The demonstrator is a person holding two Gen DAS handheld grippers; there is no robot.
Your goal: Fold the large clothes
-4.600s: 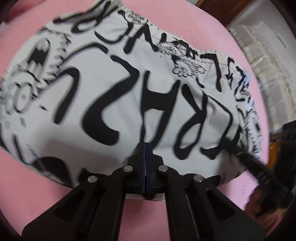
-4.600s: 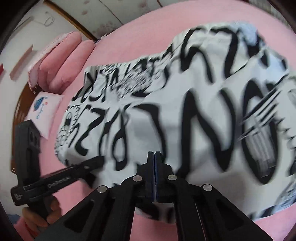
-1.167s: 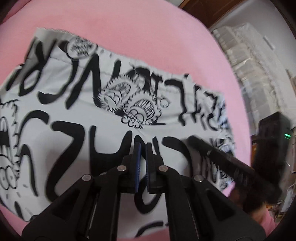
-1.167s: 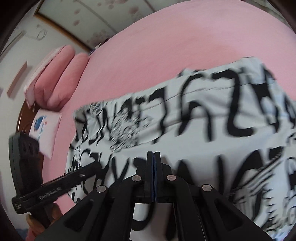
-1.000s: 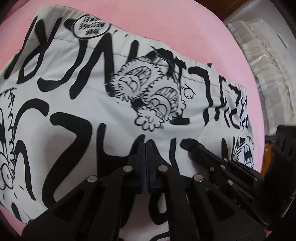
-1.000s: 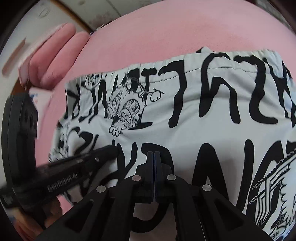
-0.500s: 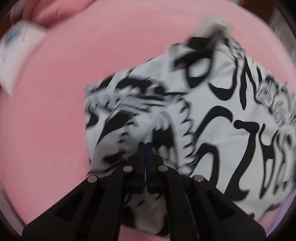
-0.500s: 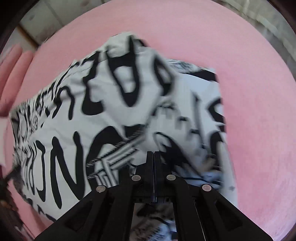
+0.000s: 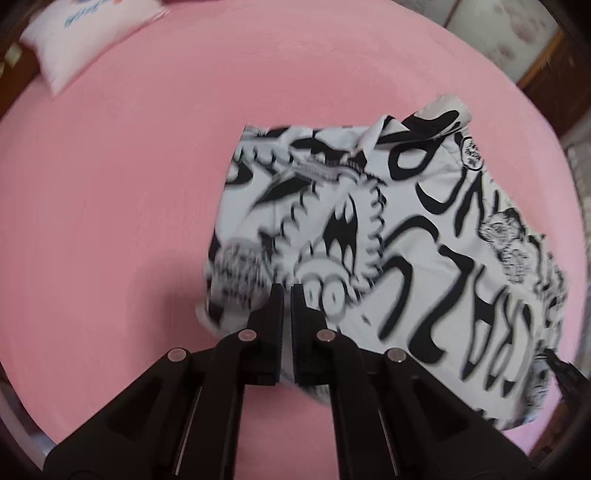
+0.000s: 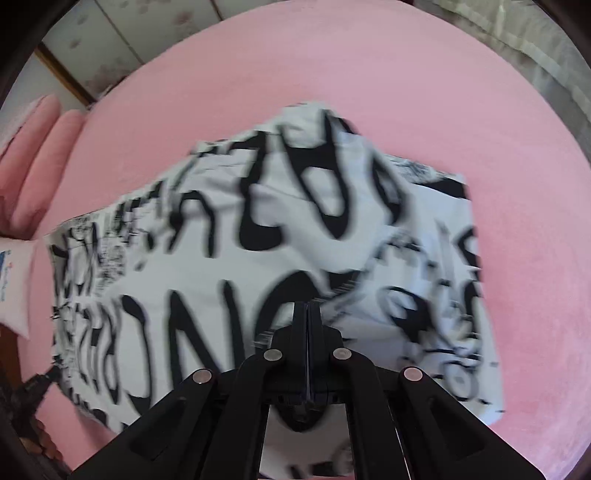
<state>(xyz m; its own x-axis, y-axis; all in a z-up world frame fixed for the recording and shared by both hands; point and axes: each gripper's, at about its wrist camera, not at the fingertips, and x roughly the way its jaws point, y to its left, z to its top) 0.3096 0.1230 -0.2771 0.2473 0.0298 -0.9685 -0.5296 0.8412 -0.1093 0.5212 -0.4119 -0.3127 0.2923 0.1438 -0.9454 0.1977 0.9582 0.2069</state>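
Pink, soft-looking bed cover (image 9: 129, 203) fills both views, smooth w/ no wrinkles. On it lies the white woven garment w/ bold black graffiti lettering and cartoon prints (image 9: 388, 240), folded into a rough rectangle, edges fairly straight, one corner at the far side curled up. It sits approx mid-bed, flat on the cover.

Your left gripper (image 9: 287, 295), black plastic w/ silver pivot screws, hangs over the garment's near edge. Its jaws look nearly together w/ a thin slit between; nothing visibly pinched, so clenched on nothing.

Your right gripper (image 10: 307, 310) is same build, jaws pressed flat together, clenched empty, above the cloth's middle; cloth there is motion-blurred, so contact can't be told.

White rectangular pillow w/ blue print (image 9: 85, 33) lies at the bed's far corner, well apart from the garment. Rounded pink bolster cushions (image 10: 40, 155) sit beside it in the right view.
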